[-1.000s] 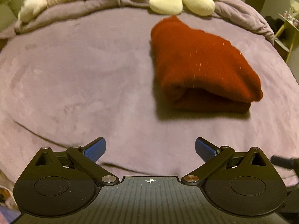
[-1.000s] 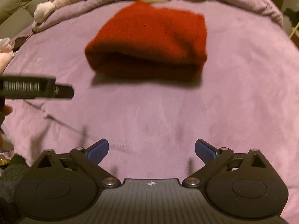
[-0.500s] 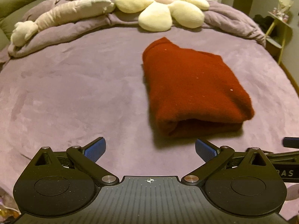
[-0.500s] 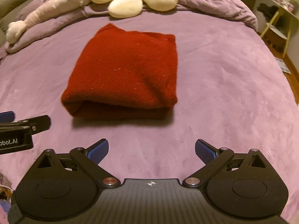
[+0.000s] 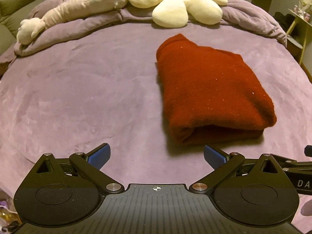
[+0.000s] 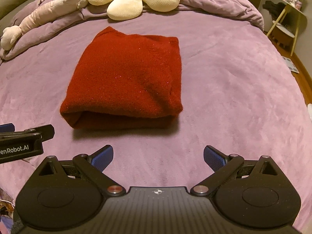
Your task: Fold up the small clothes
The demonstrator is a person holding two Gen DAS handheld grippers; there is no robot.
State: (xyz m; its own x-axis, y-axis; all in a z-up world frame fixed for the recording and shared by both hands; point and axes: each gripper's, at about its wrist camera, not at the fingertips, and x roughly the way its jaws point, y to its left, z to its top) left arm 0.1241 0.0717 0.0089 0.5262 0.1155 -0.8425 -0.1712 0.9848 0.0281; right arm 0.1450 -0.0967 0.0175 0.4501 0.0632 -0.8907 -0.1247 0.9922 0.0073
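Note:
A dark red knitted garment [image 5: 210, 91] lies folded into a thick rectangle on the purple bed cover [image 5: 78, 89]; it also shows in the right wrist view [image 6: 126, 80]. My left gripper [image 5: 156, 155] is open and empty, held back from the garment's near left corner. My right gripper [image 6: 158, 155] is open and empty, a short way in front of the garment's folded near edge. The left gripper's side shows at the left of the right wrist view [image 6: 21, 142].
A cream flower-shaped cushion [image 5: 175, 2] and a long pale plush toy [image 5: 68, 15] lie at the head of the bed on a bunched purple duvet [image 6: 224, 2]. A small yellow side table [image 6: 286, 23] stands off the bed's right edge.
Both grippers have pulled back and risen from the garment, so more of the bed and the pillows is in view. The folded garment has stayed in place. Both stay open.

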